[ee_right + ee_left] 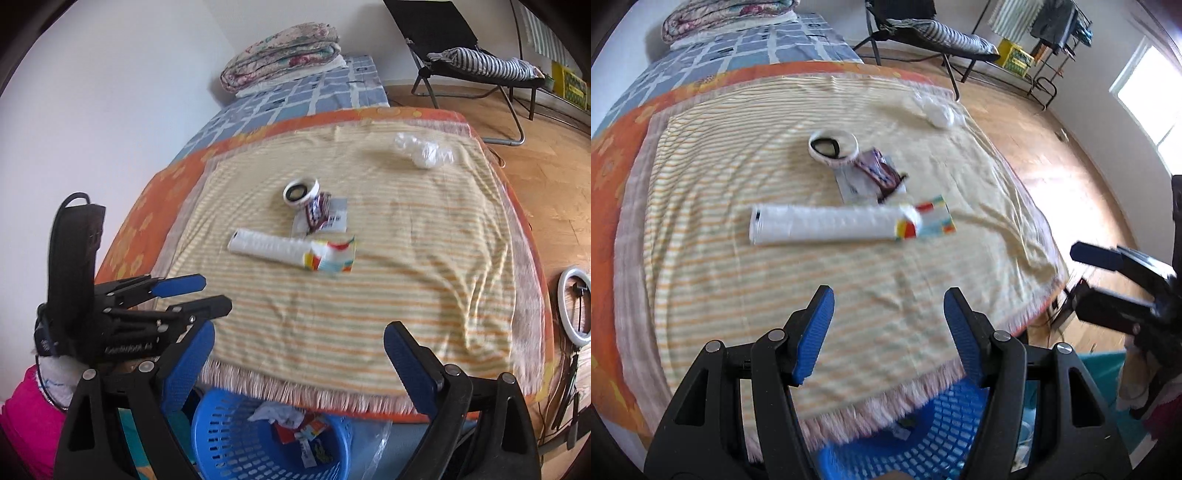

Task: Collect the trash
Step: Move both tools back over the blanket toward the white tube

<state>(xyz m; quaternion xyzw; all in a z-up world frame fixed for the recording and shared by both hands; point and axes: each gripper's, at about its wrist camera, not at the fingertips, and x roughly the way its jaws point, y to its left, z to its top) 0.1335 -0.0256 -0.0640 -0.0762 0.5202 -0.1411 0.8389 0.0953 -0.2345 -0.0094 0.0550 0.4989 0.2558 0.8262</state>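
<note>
- Both grippers are empty: left gripper (pixel 888 295) jaws spread, right gripper (pixel 299 334) jaws spread wider.
- Step, as I judge: between pickups, some trash already in the blue basket (pixel 221 424) at bottom centre.
- Left on the bed (pixel 369 314), mid-frame: white tube (pixel 267 248), cup (pixel 301 191), wrappers (pixel 323 214); crumpled plastic (pixel 424 151) upper right.
- Next calls for reaching forward to the tube, nearest.
- Motion blur hides wrapper detail; basket partly cut off.

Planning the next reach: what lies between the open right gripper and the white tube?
Only bare striped blanket between the right gripper and the tube, per the right wrist view.
</note>
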